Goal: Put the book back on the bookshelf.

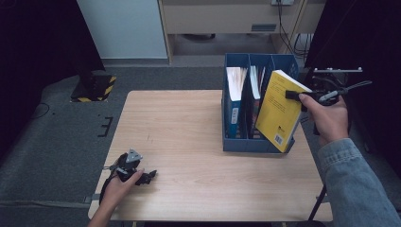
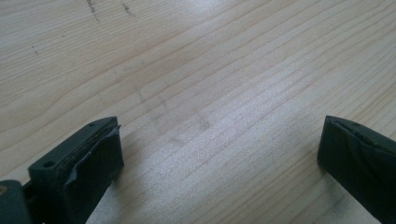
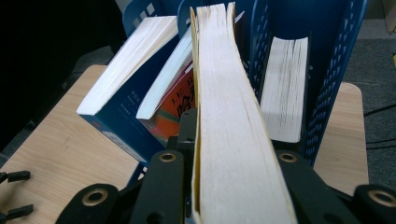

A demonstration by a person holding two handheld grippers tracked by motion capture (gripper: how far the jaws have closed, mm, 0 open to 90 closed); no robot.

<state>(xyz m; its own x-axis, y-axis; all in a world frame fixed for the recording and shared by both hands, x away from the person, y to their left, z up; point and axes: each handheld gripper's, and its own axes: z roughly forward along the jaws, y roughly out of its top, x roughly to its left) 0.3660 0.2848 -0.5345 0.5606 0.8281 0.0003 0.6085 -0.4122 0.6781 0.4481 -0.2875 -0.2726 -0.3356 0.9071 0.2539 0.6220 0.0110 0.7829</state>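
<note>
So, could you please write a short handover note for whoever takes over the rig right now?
Right gripper: shut on the yellow book, held tilted at the front of the blue file rack, its lower corner near the rack's right compartment.
Left gripper: open, resting on the table near its front left corner, holding nothing.
Done: book gripped, other books stand in the rack.
Left: whether the yellow book goes in or comes out cannot be told; finish that move.

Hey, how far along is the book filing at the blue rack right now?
Done: books already stand in the blue rack, including a blue one on the left. In hand: the right tool is shut on the yellow book, tilted at the rack's right end, not fully in. Left: seating it upright in a slot and letting go. The left tool rests open on the table.
</note>
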